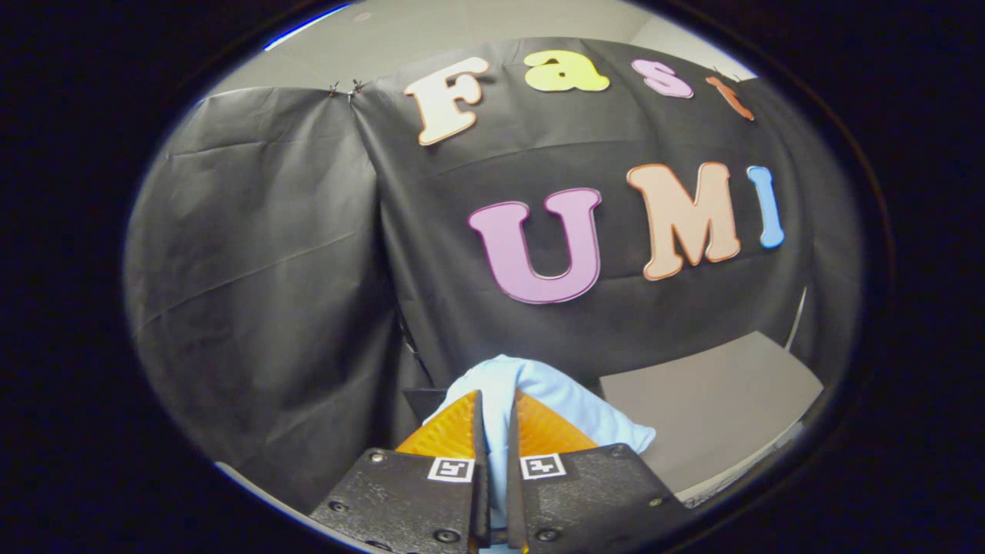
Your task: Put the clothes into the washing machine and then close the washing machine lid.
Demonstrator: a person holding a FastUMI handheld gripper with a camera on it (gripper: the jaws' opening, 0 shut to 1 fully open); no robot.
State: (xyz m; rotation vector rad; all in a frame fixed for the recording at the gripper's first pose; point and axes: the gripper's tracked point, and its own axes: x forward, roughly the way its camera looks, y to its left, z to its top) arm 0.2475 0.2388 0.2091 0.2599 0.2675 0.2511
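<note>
The tongs [496, 400] are nearly pressed together, their two orange fingers [450, 431] pinching a fold of the pale blue cloth [562, 400] between them. The cloth bunches up over and just beyond the fingertips and spills to the right of them, lifted off anything below. Beyond it to the right lies a grey surface [708, 400], backed by the black booth wall [269, 269].

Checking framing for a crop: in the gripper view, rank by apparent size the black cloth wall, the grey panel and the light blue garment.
1. Black cloth wall
2. Grey panel
3. Light blue garment, clamped in the gripper, partly hidden and nearest the camera, so unsure.
</note>
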